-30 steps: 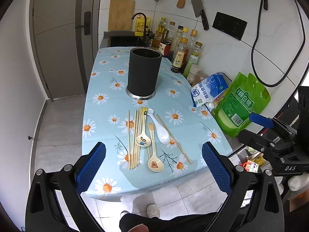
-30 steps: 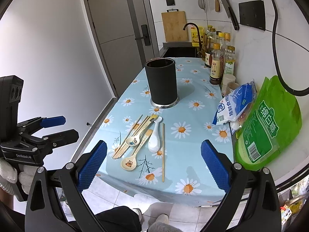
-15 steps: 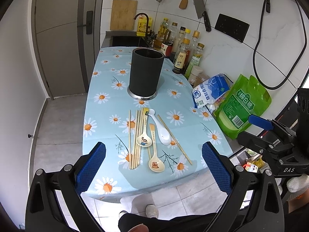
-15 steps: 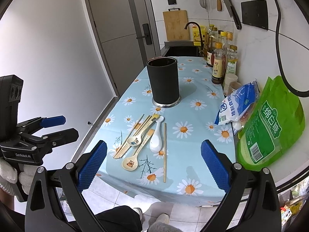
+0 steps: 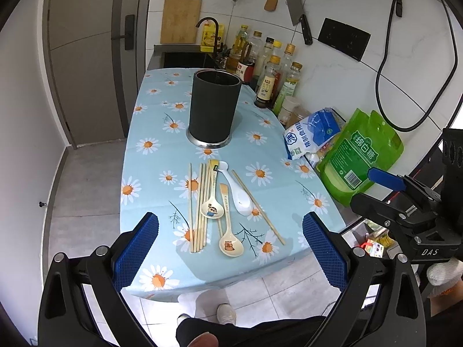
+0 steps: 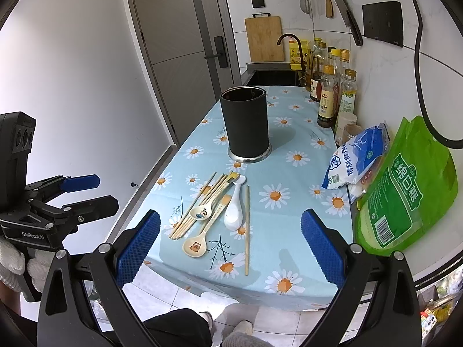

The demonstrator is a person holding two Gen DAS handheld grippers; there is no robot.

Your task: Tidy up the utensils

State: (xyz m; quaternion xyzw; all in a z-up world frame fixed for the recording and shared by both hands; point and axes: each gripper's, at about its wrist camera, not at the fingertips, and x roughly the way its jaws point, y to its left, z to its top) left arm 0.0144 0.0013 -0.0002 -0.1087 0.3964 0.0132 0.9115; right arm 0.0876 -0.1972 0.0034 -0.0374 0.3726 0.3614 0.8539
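A tall black utensil holder [image 5: 214, 108] [image 6: 245, 124] stands upright on the daisy tablecloth [image 5: 150, 173]. In front of it lie several wooden chopsticks [image 5: 199, 205] [image 6: 199, 205], a cartoon spoon [image 5: 212, 209] [image 6: 202, 212], a beige bear spoon [image 5: 230, 243] [image 6: 195, 245], a white spoon [image 5: 238, 195] [image 6: 234, 212] and one lone chopstick [image 5: 257, 206] [image 6: 246, 225]. My left gripper [image 5: 230, 250] is open and empty, held above the table's near edge. My right gripper [image 6: 230, 248] is open and empty too, at the near right corner.
Sauce bottles [image 5: 272, 81] line the right wall behind the holder. A blue-white bag [image 5: 312, 136] and a green sugar bag [image 5: 361, 156] lie on the right edge. A sink [image 5: 185, 57] is at the far end. A door and floor are left.
Both grippers have drifted slightly nearer the table; the utensils sit a little higher in view. Nothing on the table has moved.
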